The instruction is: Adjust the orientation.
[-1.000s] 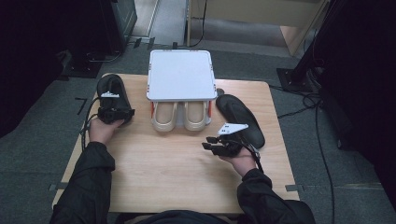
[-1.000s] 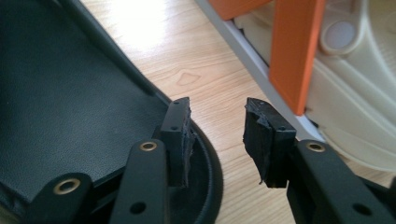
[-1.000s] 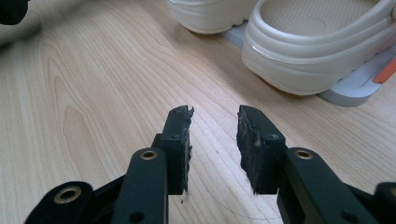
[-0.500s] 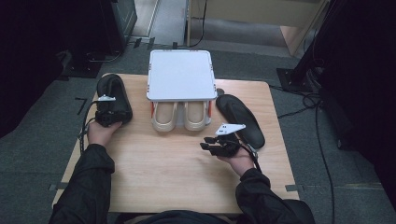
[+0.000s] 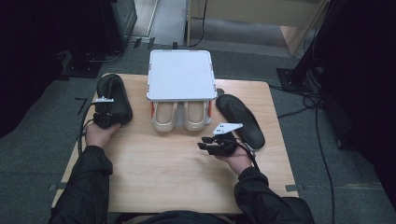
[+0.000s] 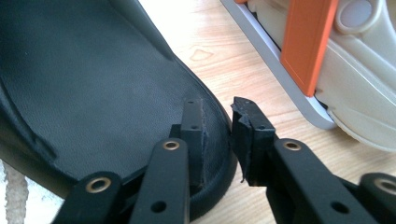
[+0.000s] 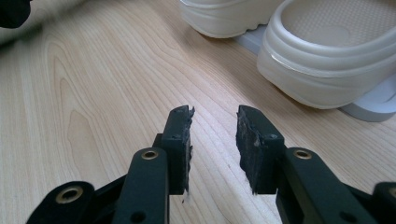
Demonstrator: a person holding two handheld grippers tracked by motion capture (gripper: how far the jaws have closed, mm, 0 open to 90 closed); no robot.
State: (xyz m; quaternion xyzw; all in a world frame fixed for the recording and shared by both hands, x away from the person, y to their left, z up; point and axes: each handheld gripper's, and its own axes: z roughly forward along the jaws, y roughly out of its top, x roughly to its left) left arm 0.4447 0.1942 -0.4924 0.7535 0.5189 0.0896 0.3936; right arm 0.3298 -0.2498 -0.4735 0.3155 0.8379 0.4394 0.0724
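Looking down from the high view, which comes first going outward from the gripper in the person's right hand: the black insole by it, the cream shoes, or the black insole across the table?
From the right gripper:
1. Right black insole, just beside it at the table's right edge.
2. Cream shoes, ahead at the middle, under the white tray.
3. Left black insole, far across, at the left gripper.

Left gripper [image 5: 103,117] and right gripper [image 5: 215,145] both hover with jaws parted.

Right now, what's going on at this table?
A person works two handheld grippers around a white shoe rack holding a pair of cream shoes. The left gripper straddles the rim of a black insole, jaws not yet closed. The right gripper hangs open over bare wood, another black insole beside it.
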